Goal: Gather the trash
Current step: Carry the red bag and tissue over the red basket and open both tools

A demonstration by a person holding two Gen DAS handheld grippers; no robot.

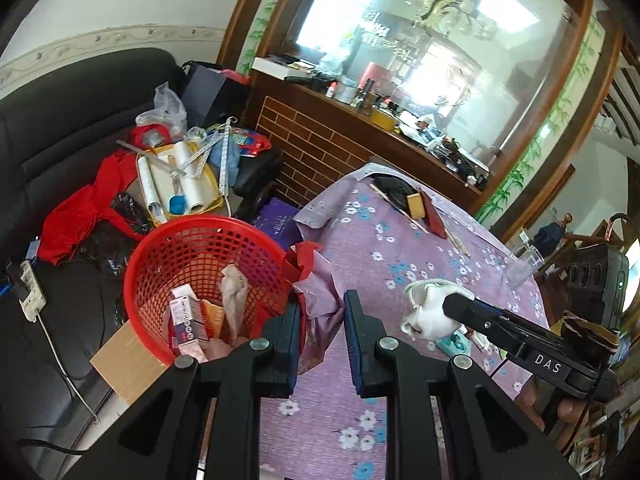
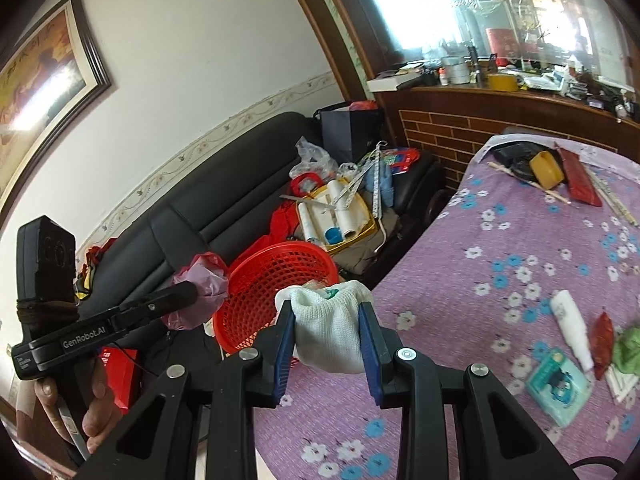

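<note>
A red mesh basket [image 1: 192,256] [image 2: 276,276] sits beside the table, at the sofa, holding small boxes and crumpled paper. My left gripper [image 1: 320,308] [image 2: 188,290] is shut on a pink and red plastic bag [image 1: 316,296] [image 2: 204,280], close to the basket's rim. My right gripper [image 2: 326,308] [image 1: 450,304] is shut on a white knitted glove [image 2: 334,332] [image 1: 424,312] above the table edge, just right of the basket. More litter lies on the table: a white tube [image 2: 572,324], a red wrapper [image 2: 602,340], a teal packet [image 2: 558,388] and a green wad [image 2: 628,348].
The table wears a purple flowered cloth [image 2: 500,220]. At its far end lie a yellow box [image 2: 546,168], a red pack [image 2: 578,180] and sticks. A clear cup [image 1: 524,264] stands near the right edge. The black sofa [image 2: 180,208] is piled with clutter; a power strip [image 1: 28,288] lies on it.
</note>
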